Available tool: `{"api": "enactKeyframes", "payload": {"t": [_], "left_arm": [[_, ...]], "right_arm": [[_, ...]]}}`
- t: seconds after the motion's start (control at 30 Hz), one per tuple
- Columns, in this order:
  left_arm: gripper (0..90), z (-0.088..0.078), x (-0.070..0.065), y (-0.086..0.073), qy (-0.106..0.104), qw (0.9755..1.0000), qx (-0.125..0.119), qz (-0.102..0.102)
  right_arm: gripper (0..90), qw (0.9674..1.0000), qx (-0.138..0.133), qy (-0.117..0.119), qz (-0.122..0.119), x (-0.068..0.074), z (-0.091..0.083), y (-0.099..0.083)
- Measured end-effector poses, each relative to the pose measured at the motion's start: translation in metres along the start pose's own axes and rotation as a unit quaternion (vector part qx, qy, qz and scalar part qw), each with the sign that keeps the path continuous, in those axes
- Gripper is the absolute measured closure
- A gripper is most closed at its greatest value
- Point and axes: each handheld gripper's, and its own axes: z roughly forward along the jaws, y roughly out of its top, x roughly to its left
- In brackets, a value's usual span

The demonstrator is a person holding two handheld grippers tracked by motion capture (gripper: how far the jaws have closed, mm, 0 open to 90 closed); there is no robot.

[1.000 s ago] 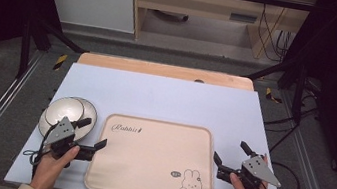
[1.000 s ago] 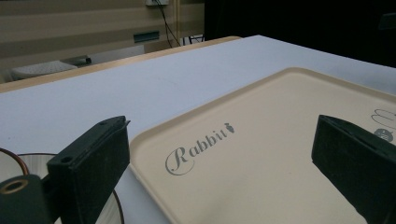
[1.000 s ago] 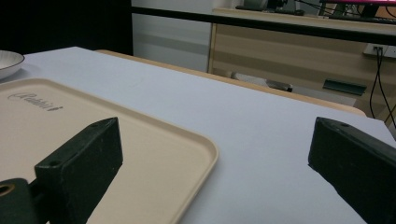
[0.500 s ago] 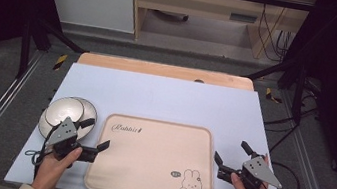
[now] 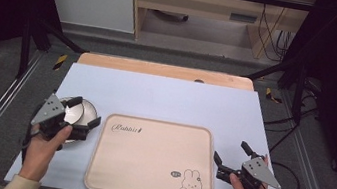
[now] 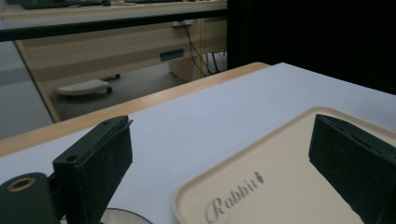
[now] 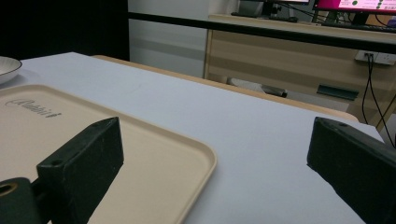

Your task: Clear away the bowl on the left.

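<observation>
A beige tray [image 5: 149,172] with a rabbit print lies in the middle of the pale blue table. Left of it sits a white round plate [image 5: 84,108]. My left gripper [image 5: 86,111] hovers open over the plate's right side, at the tray's near left corner. In the left gripper view its jaws stand wide apart, with the tray corner [image 6: 261,186] between them and the plate's edge [image 6: 123,217] below. My right gripper [image 5: 231,152] is open beside the tray's right edge. In the right gripper view the tray rim [image 7: 205,156] runs between the jaws.
The table's far half [image 5: 166,96] is bare pale blue, with a wooden strip [image 5: 165,70] along its back edge. Metal frame rails run down both sides. Cables [image 5: 286,173] trail off the right edge near my right gripper. A plate [image 7: 7,65] shows far left in the right gripper view.
My left gripper has moved forward and slightly left, from beside the tray's left edge to over the plate. The right gripper has barely moved.
</observation>
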Motion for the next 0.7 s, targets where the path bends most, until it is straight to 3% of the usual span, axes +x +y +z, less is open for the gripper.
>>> {"api": "enactKeyframes", "payload": {"t": [0.13,0.3,0.47,0.57,0.7], "left_arm": [[5.9,0.000,0.028,0.012,0.053,0.9985,0.012,-0.001],[6.5,-0.004,0.060,0.008,0.111,0.9927,0.042,-0.020],[6.3,-0.016,0.077,-0.003,0.141,0.9869,0.067,-0.040],[6.3,-0.021,0.084,-0.008,0.150,0.9847,0.073,-0.049],[6.2,-0.023,0.090,-0.016,0.153,0.9796,0.112,-0.066]], "right_arm": [[3.9,1.0000,0.002,0.001,-0.003,0.001,0.002,0.000],[3.8,1.0000,0.002,-0.001,-0.003,0.001,0.002,0.000],[3.8,1.0000,0.003,-0.002,-0.002,0.000,0.002,0.000],[3.8,1.0000,0.002,0.000,-0.001,0.001,0.003,0.001],[3.8,1.0000,0.002,0.001,-0.004,0.002,0.003,0.001]]}}
